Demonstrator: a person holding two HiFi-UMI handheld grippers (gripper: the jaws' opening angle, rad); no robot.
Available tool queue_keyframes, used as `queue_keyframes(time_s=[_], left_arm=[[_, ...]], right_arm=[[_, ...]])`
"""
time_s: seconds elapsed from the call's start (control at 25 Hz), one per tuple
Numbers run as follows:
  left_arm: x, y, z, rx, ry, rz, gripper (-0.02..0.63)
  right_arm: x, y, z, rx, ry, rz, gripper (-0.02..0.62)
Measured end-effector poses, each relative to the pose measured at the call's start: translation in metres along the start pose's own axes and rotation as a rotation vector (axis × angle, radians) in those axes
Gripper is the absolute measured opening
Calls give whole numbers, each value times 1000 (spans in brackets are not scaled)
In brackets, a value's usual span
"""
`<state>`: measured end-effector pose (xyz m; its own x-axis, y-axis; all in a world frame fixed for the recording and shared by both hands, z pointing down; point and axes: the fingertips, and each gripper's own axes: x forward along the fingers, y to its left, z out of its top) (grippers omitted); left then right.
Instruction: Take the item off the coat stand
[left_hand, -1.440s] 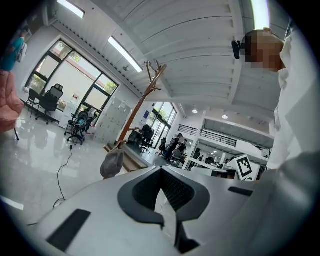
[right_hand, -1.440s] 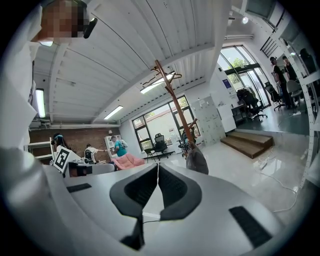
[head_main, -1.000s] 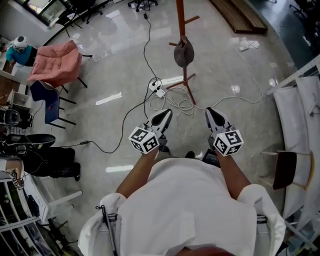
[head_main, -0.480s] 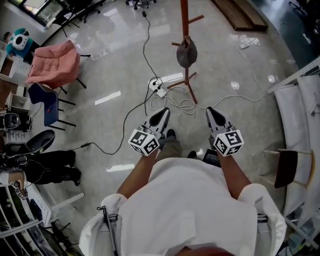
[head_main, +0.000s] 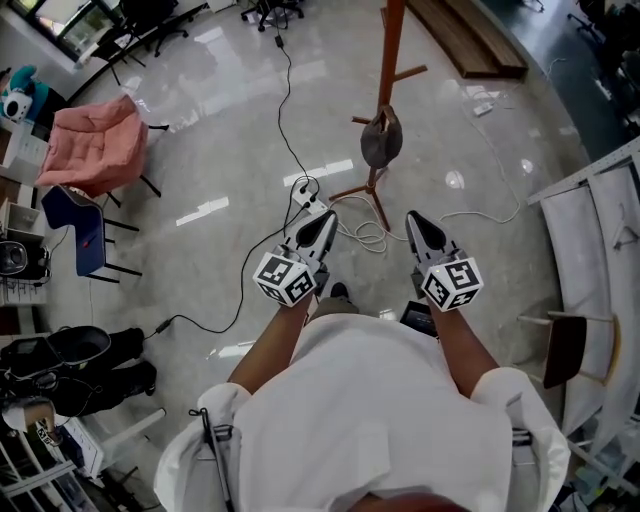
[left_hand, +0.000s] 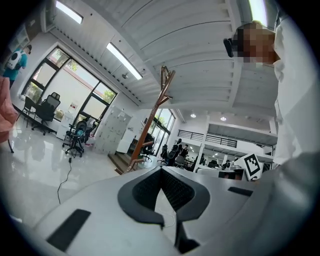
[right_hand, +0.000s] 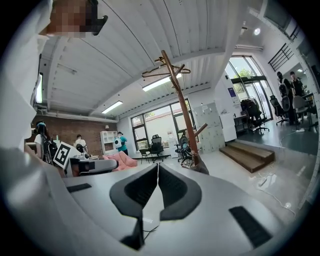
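Plainly dark, rounded, grey-brown item (head_main: 381, 140)

coat stand (head_main: 390, 70) ahead, item (head_main: 381, 141) hanging on it, power strip (head_main: 311, 198) left of its base

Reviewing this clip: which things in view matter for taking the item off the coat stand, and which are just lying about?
Part of the job:
- coat stand
- dark grey item hanging on it
- left hand-held gripper, shut, empty
- right hand-held gripper, shut, empty

Just lying about:
- pink chair
- blue chair
- power strip
- wooden step
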<state>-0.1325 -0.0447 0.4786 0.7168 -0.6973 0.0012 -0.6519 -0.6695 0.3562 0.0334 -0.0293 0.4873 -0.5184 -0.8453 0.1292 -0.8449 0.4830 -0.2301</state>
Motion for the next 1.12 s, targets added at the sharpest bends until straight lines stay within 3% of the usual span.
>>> queue_keyframes(time_s=[0.6, 0.92, 1.12], left_arm=[[22, 89, 14, -46, 52, -39, 13], [60, 107, 4, -76, 73, -32, 12], [104, 110, 5, -65, 81, -23, 14]], right_arm=[[82, 5, 7, 23, 15, -48, 26], [102, -34, 0, 39, 41, -61, 26], [122, -71, 18, 23, 15, -37, 25]])
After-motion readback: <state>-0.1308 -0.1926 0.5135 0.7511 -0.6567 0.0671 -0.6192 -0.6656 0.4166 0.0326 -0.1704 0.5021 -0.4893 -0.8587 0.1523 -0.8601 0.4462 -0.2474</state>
